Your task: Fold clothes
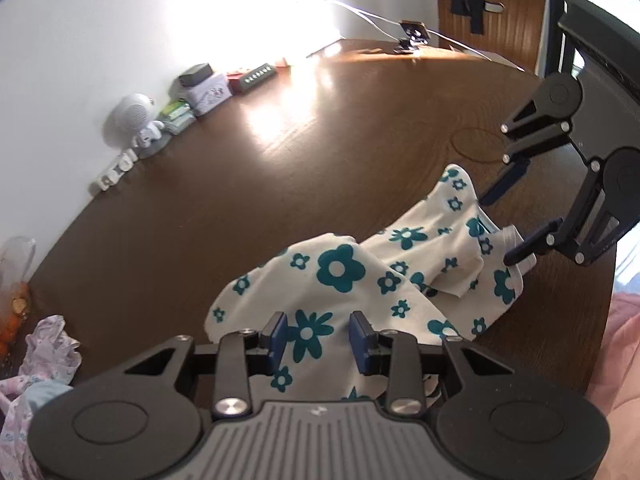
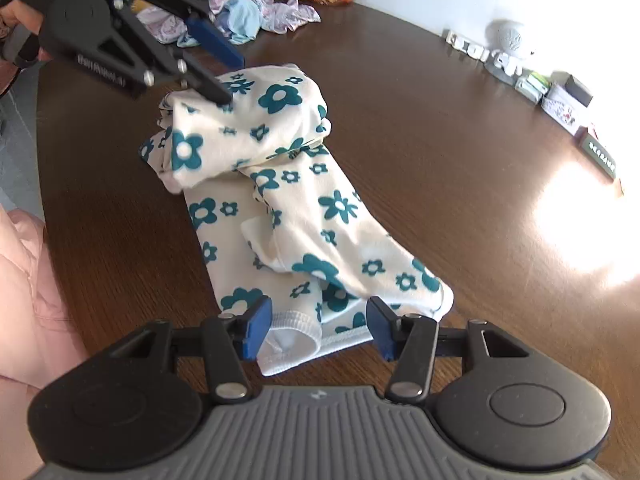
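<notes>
A cream garment with teal flowers (image 1: 340, 280) lies crumpled in a long strip on the brown wooden table (image 1: 248, 184). My left gripper (image 1: 318, 338) is open, its blue pads on either side of one end of the cloth. My right gripper (image 2: 318, 328) is open over the other end, where a white ribbed cuff (image 2: 292, 336) lies between its pads. The right gripper shows in the left wrist view (image 1: 498, 228), and the left gripper shows in the right wrist view (image 2: 232, 78), both open above the cloth.
A pile of pastel clothes (image 2: 240, 16) lies at the table's far corner, also in the left wrist view (image 1: 44, 364). A white speaker (image 1: 130, 116), boxes (image 1: 208, 88) and letter ornaments stand along the wall. A chair (image 1: 492, 16) stands behind the table. Pink fabric (image 2: 24, 300) is at the near edge.
</notes>
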{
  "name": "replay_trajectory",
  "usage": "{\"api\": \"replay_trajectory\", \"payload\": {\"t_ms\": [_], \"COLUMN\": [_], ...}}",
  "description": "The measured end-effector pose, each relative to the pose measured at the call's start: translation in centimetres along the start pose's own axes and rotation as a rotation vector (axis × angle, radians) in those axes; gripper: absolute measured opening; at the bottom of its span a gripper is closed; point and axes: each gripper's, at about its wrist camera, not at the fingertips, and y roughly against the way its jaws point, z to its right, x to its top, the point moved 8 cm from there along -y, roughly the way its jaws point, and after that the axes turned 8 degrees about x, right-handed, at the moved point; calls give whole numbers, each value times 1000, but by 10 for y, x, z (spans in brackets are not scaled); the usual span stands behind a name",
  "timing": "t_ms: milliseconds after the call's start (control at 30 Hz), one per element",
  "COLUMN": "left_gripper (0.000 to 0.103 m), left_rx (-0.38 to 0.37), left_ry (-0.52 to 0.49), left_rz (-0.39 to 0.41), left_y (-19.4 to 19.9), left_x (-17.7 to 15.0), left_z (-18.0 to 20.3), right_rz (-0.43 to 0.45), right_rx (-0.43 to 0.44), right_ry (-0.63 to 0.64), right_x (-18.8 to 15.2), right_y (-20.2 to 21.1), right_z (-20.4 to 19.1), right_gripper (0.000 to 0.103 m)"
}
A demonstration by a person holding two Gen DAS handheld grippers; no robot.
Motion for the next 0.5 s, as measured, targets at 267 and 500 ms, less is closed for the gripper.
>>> {"api": "replay_trajectory", "payload": {"t_ms": [267,500], "left_gripper": [33,36], "left_rx": [-62,-26], "left_ry": [-50,-67], "left_rz": [-16,57], "left_y": [-28,2], "left_x": [-11,8], "left_z": [18,5], "right_rz": [-28,-46], "right_rx": [7,26], "right_ry": [-14,14], "right_x": [0,3], "right_y": [-5,-11], "right_z": [3,0], "right_gripper": [53,55]}}
